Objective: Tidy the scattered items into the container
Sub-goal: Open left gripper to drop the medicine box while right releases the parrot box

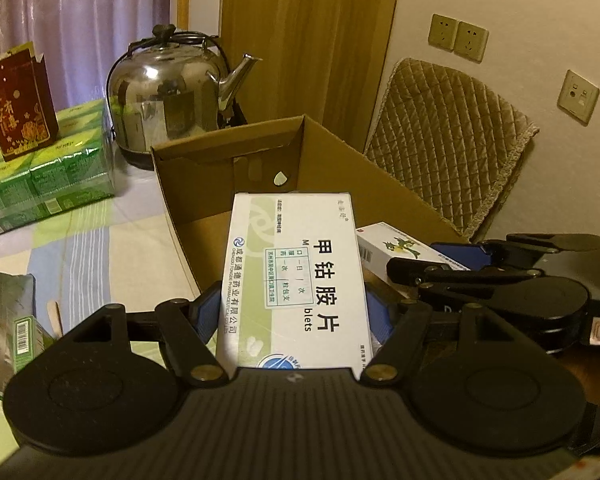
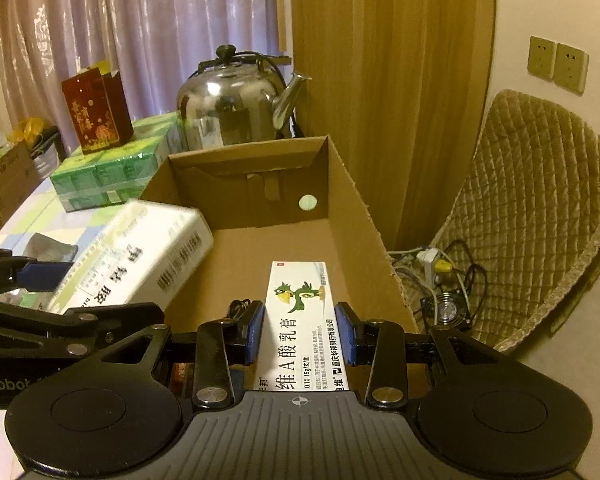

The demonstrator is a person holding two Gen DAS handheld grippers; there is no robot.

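Note:
My left gripper is shut on a wide white and green tablet box, held at the near left edge of the open cardboard box. The same tablet box shows blurred at the left of the right wrist view, over the carton's left wall. My right gripper is shut on a narrow white ointment carton with a green bird, held above the inside of the cardboard box. That ointment carton and the right gripper appear at the right of the left wrist view.
A steel kettle stands behind the carton. Stacked green packs carry a dark red gift bag. Foil packets and a wooden stick lie on the striped cloth at left. A quilted chair and cables are at right.

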